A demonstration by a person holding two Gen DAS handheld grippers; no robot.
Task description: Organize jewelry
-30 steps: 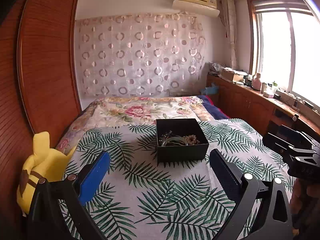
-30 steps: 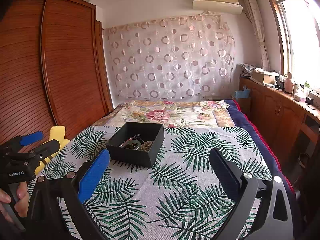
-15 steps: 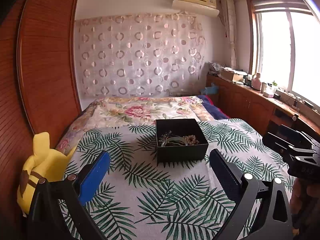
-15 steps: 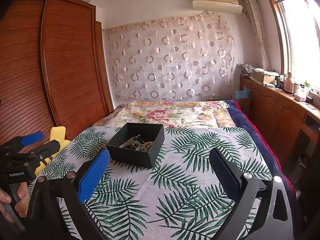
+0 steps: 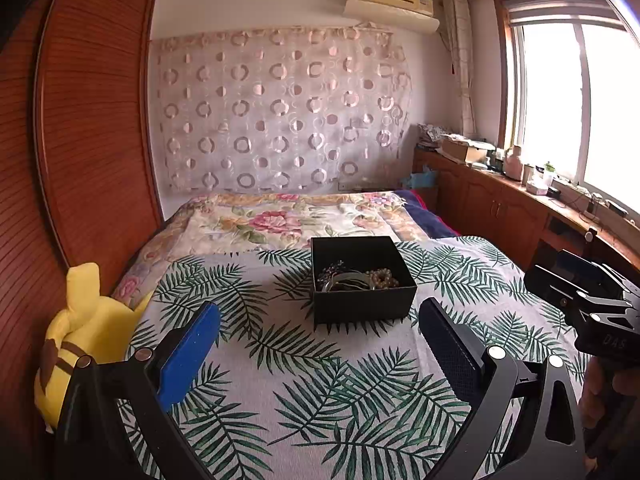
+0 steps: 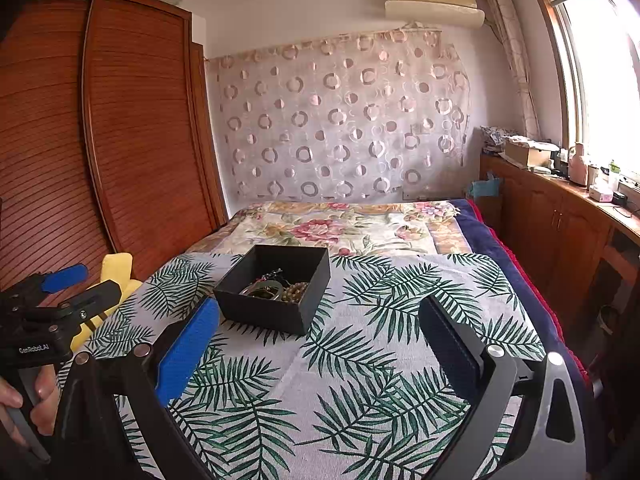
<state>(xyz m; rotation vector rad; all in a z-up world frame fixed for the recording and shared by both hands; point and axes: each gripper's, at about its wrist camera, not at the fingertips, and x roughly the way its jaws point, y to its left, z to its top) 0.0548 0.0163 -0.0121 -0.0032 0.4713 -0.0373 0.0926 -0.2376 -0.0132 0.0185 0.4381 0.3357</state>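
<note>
resting near the middle of both views, the black box [image 5: 362, 280] sits open-topped on the leaf-print cover [image 5: 320, 380] of the bed, and the jewelry [image 5: 358, 278] lies heaped inside it — a beaded bracelet [image 5: 384, 278] at the right of the heap, a pale bangle [image 5: 350, 280] in the centre, and a dark tangled piece toward the upper left that is too small to name. nothing else that looks like jewelry shows on the cover around the box.

the left hand-held gripper [image 5: 320, 356] fills the lower part of the left wrist view with its fingers spread wide and nothing between them; the box stands just beyond the gap. the right hand-held gripper [image 6: 318, 344] is likewise spread and empty at the bottom of the right wrist view, with the box up and to the left of its gap.

all the pieces in one box would fit either a tangle waiting to be sorted out or a collection just gathered in, and the pictures do not settle which. any reach into the box would, i judge, want a slow approach from above, a pinch on one piece only, and the other hand-held gripper bracing a wall — the box looks light and the bed soft. a yellow plush toy [image 5: 80, 340] lies at the left edge.
</note>
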